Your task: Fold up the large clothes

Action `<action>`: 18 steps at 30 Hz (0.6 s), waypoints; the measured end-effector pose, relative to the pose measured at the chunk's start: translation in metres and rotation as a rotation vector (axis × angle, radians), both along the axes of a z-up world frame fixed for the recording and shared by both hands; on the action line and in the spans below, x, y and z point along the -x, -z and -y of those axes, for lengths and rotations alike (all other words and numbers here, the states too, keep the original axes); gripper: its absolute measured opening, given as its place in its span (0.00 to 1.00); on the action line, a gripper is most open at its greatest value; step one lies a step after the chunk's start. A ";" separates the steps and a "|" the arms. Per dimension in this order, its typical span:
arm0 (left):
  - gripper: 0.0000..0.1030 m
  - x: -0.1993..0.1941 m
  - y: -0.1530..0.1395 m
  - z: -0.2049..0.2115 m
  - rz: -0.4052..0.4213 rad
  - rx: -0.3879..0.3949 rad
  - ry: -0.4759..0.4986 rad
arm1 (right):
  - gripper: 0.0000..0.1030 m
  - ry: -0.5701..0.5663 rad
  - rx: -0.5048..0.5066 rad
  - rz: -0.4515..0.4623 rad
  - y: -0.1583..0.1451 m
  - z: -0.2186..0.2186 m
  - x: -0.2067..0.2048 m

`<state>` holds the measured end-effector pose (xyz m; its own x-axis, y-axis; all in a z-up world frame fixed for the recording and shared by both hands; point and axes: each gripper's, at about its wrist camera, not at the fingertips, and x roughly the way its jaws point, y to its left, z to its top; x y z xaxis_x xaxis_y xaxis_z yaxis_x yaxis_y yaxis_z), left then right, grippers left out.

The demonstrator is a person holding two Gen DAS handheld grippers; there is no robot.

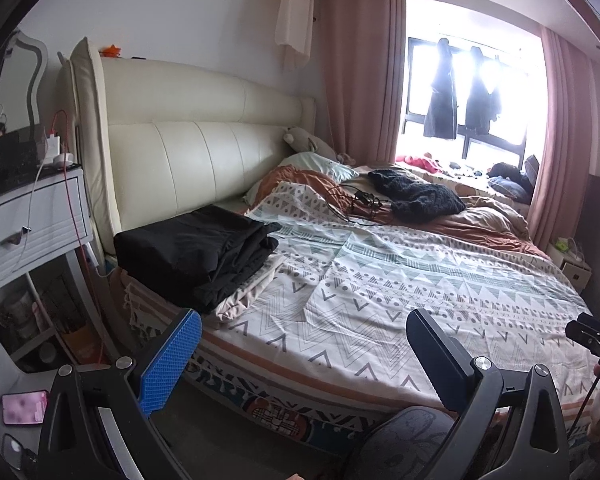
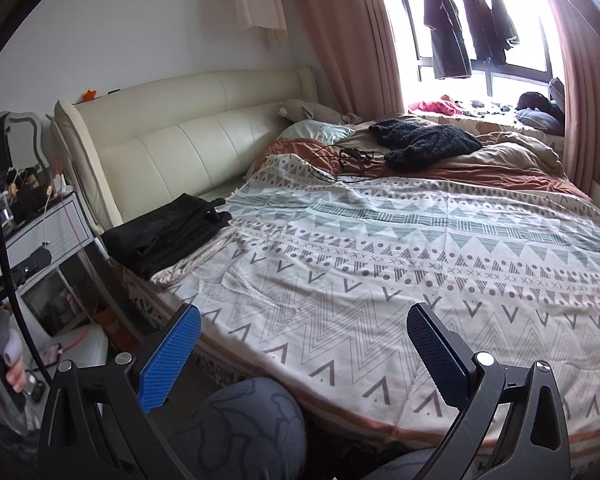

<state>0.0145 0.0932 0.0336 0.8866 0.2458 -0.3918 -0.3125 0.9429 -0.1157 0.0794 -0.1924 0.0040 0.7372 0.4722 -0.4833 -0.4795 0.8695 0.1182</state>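
Lying folded on the bed [image 1: 380, 280] near the headboard, black clothes [image 1: 196, 252] were seen; both grippers' jaws were held apart, empty.

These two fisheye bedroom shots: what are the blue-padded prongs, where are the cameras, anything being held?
No robot arm: a person holds a two-finger gripper in each hand, each with a forward-looking camera. One picture looks out from the left gripper, the other from the right gripper. Both are open and hold nothing. Ahead is the bed with a triangle-patterned cover. On it lie a folded stack of black clothes near the cream headboard, a dark knitted garment farther back, and tangled black cables.
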 end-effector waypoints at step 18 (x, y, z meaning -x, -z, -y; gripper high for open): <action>1.00 -0.004 0.010 0.002 -0.026 0.016 0.014 | 1.00 0.009 0.021 -0.029 0.010 -0.005 -0.008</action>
<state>0.0188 0.0914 0.0238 0.8792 0.2272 -0.4187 -0.3026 0.9452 -0.1226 0.0876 -0.1875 -0.0064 0.7269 0.4554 -0.5141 -0.4685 0.8761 0.1137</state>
